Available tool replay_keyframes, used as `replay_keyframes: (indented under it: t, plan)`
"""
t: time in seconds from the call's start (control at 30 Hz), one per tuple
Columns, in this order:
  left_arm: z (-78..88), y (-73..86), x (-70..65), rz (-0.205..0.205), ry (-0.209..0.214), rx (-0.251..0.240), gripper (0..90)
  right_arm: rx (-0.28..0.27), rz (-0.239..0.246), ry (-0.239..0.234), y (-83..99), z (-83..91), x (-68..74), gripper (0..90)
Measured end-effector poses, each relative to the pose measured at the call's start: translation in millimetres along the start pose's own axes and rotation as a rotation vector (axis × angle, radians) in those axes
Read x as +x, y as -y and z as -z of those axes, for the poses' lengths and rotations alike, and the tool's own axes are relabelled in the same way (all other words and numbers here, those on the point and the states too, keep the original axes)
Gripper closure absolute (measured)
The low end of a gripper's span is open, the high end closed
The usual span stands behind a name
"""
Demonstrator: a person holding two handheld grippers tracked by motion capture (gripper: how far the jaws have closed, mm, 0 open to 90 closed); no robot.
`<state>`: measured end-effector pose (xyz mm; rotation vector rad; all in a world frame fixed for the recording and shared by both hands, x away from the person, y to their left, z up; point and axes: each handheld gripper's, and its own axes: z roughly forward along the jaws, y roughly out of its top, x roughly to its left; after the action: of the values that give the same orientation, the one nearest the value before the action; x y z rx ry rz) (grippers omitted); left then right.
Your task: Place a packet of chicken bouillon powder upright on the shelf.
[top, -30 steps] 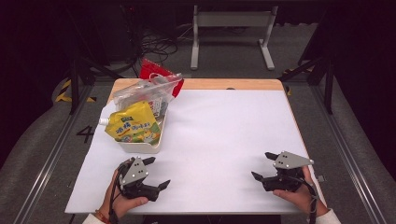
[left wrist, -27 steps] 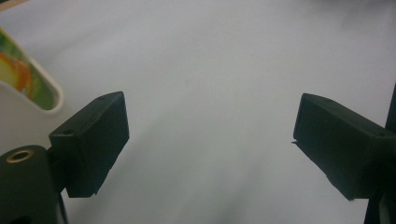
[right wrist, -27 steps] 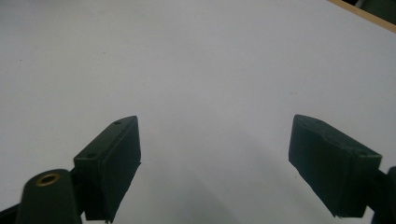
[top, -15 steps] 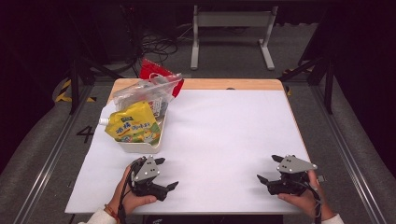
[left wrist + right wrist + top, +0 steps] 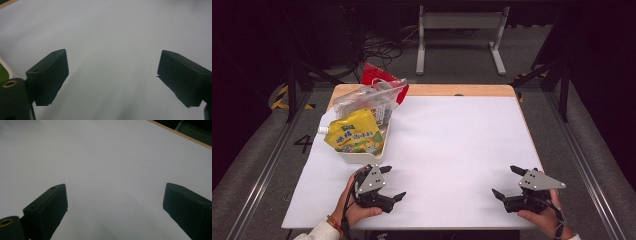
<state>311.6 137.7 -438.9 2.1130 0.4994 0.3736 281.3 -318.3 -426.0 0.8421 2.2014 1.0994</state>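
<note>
A white sheet covers a light wooden tabletop, whose bare strip shows along the far edge. On the grey floor beyond, at twelve o'clock, stands a pale grey metal frame, with a tangle of black cables at eleven. Yellow-and-black striped floor tape lies at ten o'clock and a painted dark numeral 4 at nine.

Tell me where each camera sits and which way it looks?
High view: above the near table edge, looking forward and down at the white basket; both hands show, with left tongs and right tongs.
Left gripper view: on the left tongs, facing the white table sheet.
Right gripper view: on the right tongs.
All share that sheet.
</note>
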Motion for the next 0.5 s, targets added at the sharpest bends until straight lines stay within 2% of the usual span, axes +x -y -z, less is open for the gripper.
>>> replay_keyframes:
  t: [0.3,0.5]
  plan:
    - [2.7,2.9,1.2,-0.003,-0.012,-0.001,9.5,0.047,0.031,0.008,1.5,-8.4,6.7,7.0]
    - [3.2,3.1,2.8,0.004,-0.016,-0.003,9.4,0.056,0.036,0.006,2.1,-10.9,8.7,7.2]
